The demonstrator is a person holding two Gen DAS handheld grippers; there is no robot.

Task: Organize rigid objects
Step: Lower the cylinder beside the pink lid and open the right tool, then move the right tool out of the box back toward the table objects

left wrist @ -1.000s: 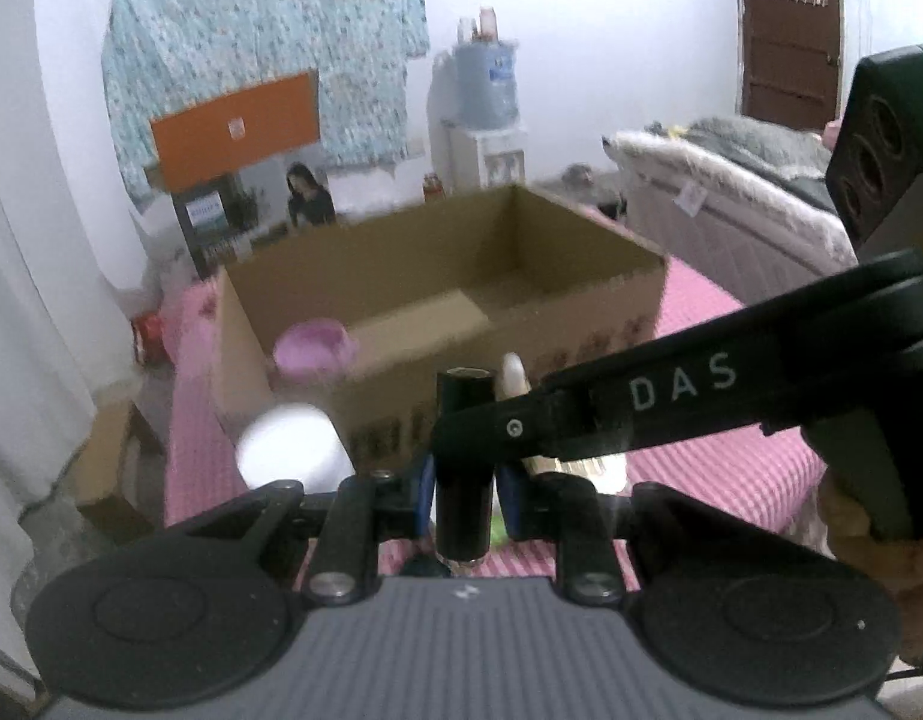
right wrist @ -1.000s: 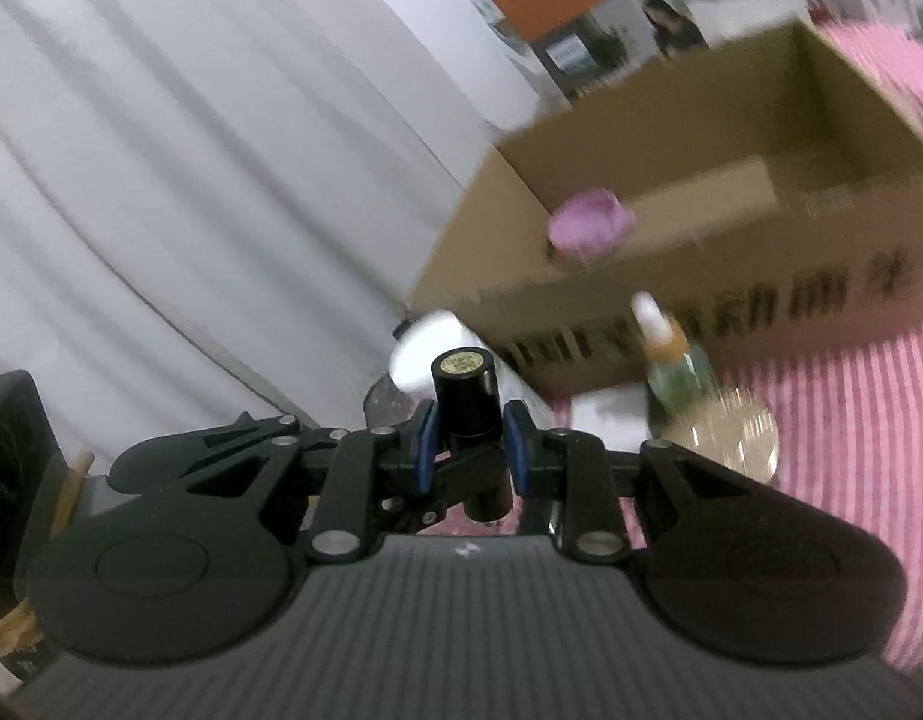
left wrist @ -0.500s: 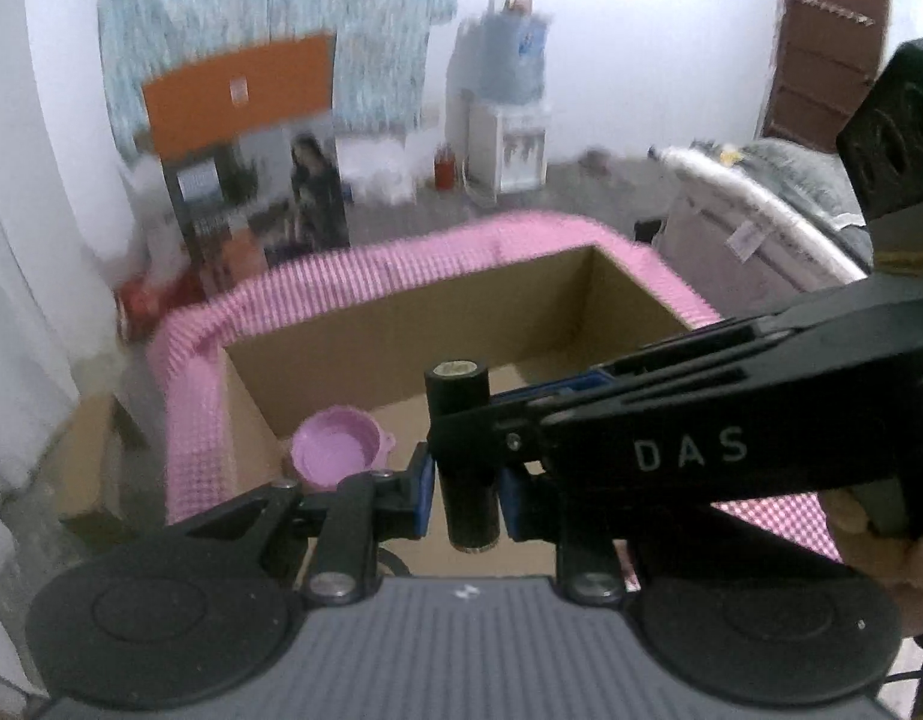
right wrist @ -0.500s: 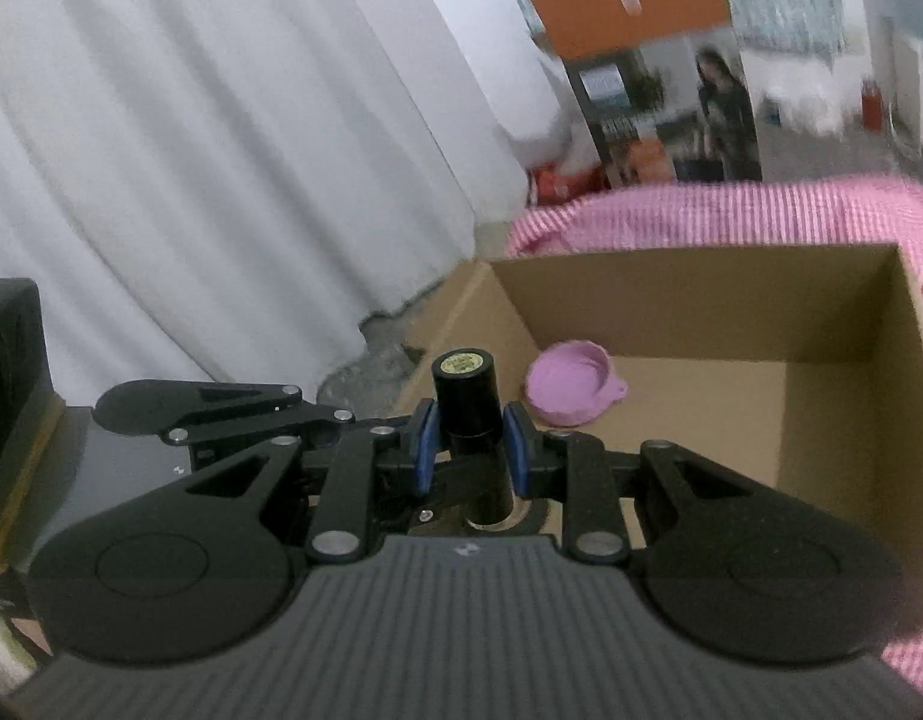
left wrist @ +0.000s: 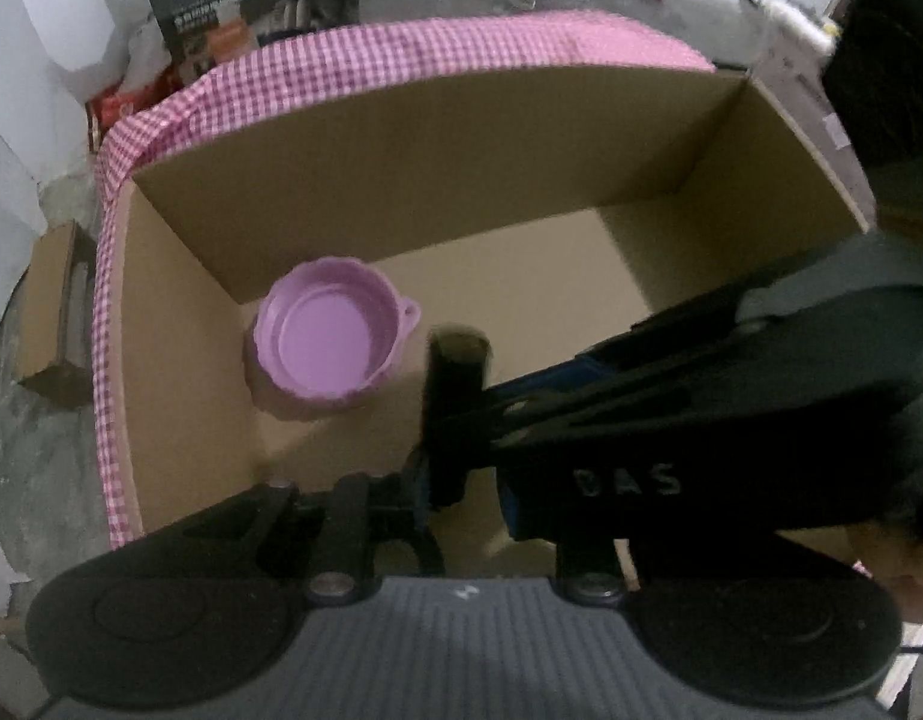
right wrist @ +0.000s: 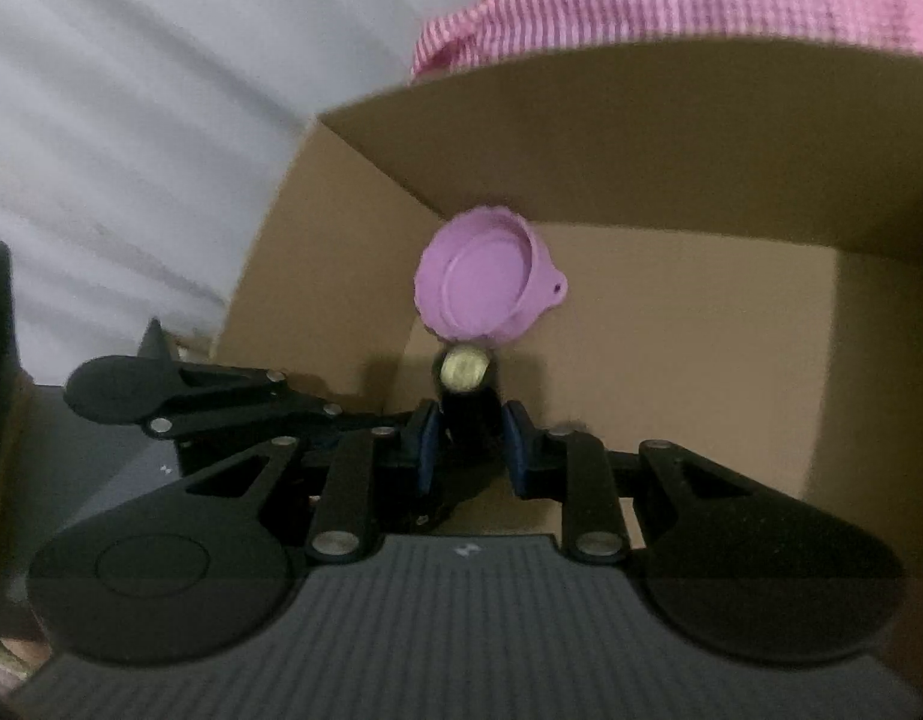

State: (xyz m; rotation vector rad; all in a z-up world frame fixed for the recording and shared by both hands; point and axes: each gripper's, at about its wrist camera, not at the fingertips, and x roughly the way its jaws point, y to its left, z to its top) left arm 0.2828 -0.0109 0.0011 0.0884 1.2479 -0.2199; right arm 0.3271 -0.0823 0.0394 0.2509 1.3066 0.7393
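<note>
From the left wrist, the left gripper (left wrist: 461, 483), jaws just eased apart, flanks the black cylinder (left wrist: 452, 384) above the cardboard box (left wrist: 437, 138), right of the pink bowl (left wrist: 329, 339) in its left corner.

From the right wrist, the right gripper (right wrist: 468, 441) clamps it upright, bowl just beyond.

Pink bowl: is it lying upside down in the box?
No, the pink bowl sits open side up in a corner of the cardboard box, its inside floor showing.

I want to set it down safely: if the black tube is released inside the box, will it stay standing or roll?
The black tube is tall and narrow, so it will probably tip. It looks round and stiff, so it may roll on the flat floor of the cardboard box, perhaps towards the pink lid.
</note>
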